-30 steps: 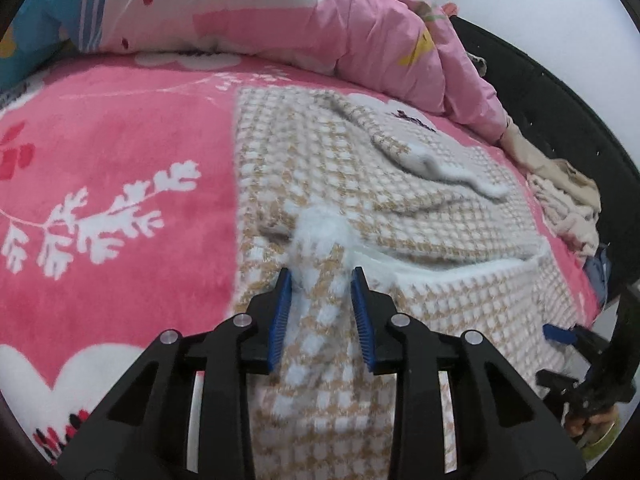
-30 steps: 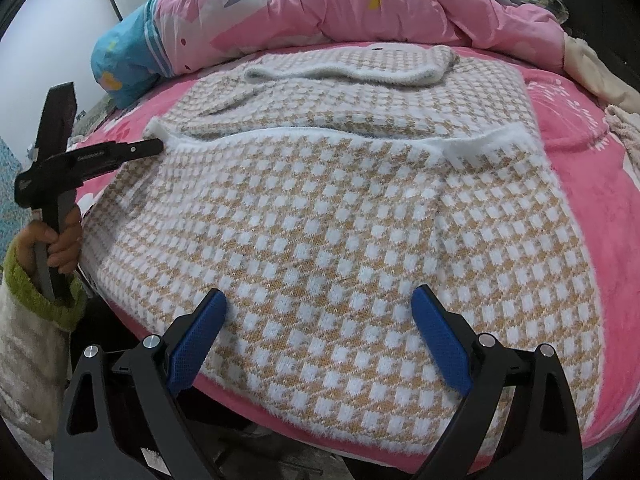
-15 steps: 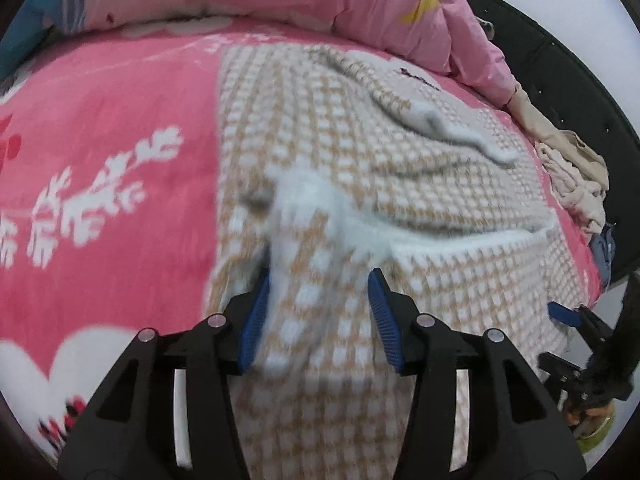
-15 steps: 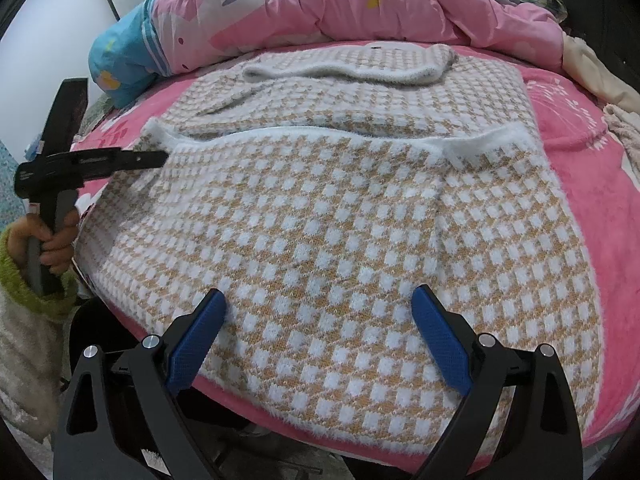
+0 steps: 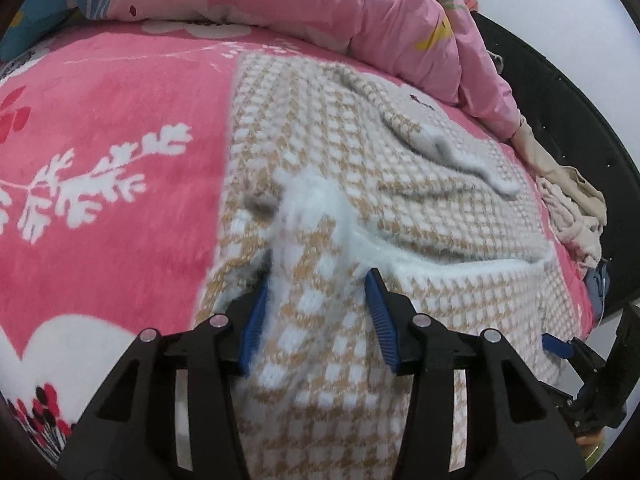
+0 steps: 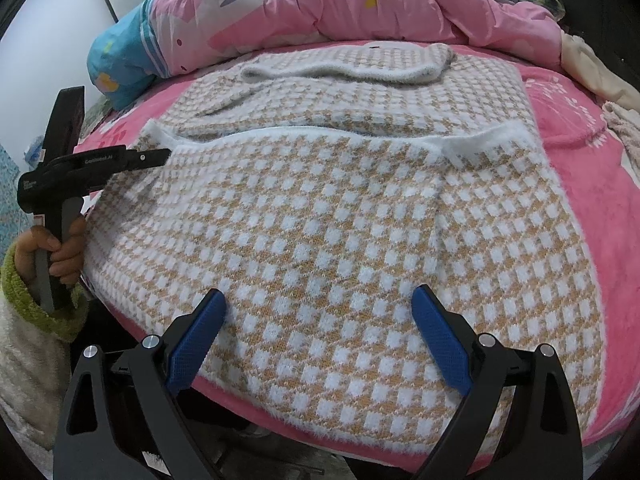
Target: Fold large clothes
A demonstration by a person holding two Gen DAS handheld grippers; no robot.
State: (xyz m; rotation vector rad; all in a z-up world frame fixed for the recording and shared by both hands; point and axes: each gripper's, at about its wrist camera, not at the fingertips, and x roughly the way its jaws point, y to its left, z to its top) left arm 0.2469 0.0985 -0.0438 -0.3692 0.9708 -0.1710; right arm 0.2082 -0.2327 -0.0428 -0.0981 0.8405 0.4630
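on pink bed | sweater flat | left jaws closing around cuff | right jaws apart

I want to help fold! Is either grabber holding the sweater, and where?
The left gripper has jaws that have just been closing, with the sweater and its white-edged corner between them; a firm pinch cannot be told. The right gripper is open, holding nothing.

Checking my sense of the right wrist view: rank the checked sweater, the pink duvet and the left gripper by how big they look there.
1. Checked sweater, fills most of the view.
2. Pink duvet, a band along the top, farther off, so likely bigger than it looks.
3. Left gripper, small at the left edge.
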